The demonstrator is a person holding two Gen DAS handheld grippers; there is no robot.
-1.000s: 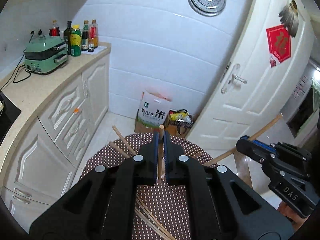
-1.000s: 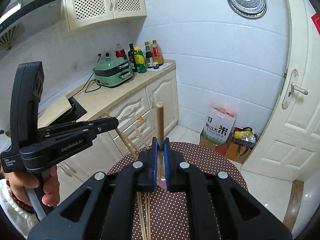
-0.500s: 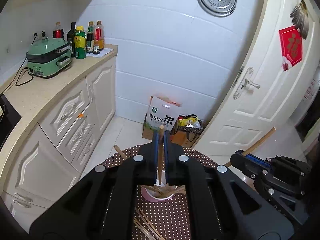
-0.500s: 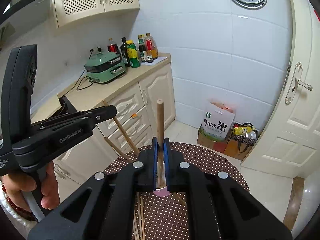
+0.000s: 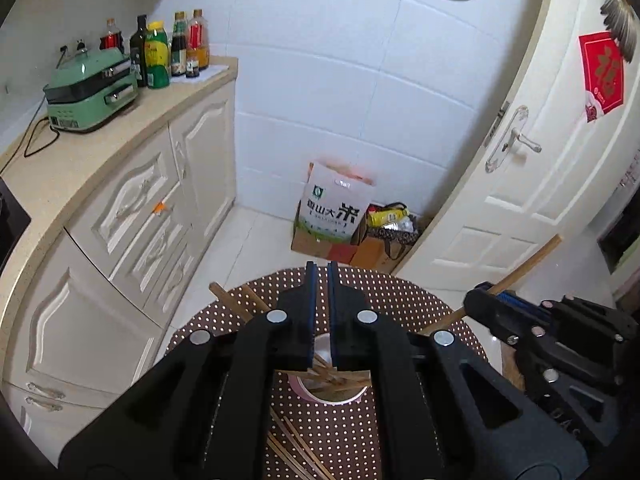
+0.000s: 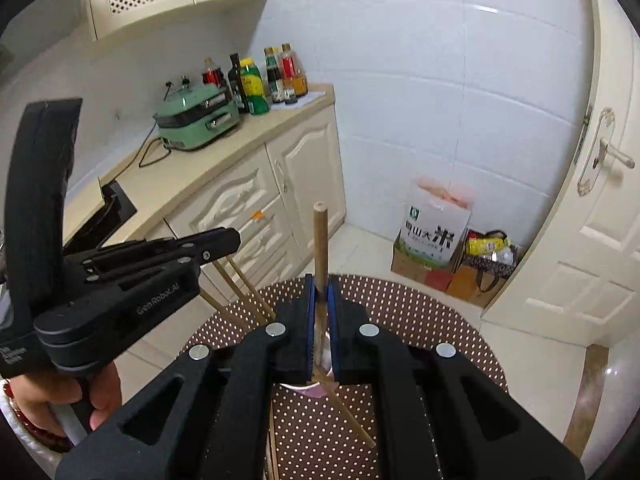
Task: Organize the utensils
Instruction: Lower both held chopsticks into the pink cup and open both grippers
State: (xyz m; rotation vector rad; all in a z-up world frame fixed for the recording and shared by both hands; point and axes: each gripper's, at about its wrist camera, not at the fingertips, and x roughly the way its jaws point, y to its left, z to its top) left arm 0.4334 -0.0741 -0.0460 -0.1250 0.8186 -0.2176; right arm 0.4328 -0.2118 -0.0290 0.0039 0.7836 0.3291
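A pink and white cup (image 5: 340, 400) (image 6: 308, 391) with several wooden chopsticks (image 5: 230, 304) stands on a round brown dotted table (image 5: 420, 304) (image 6: 400, 320). My left gripper (image 5: 322, 270) (image 6: 236, 238) hangs over the cup with its jaws shut. No stick shows above its fingertips, and I cannot tell if one is held. My right gripper (image 6: 321, 280) (image 5: 476, 294) is shut on an upright chopstick (image 6: 320, 240) (image 5: 528, 264), whose lower end reaches the cup. More chopsticks (image 5: 296, 444) lie loose on the cloth in front of the cup.
A counter along the left carries a green appliance (image 5: 92, 88) and several bottles (image 5: 172, 56). A rice bag (image 5: 332, 208) and boxes sit on the floor behind the table. A white door (image 5: 540, 160) stands at the right. A hand (image 6: 100, 396) grips the left tool.
Both grippers have sunk and moved forward over the table, so the cup now shows under them. The chopstick end seen above the left fingertips no longer shows.
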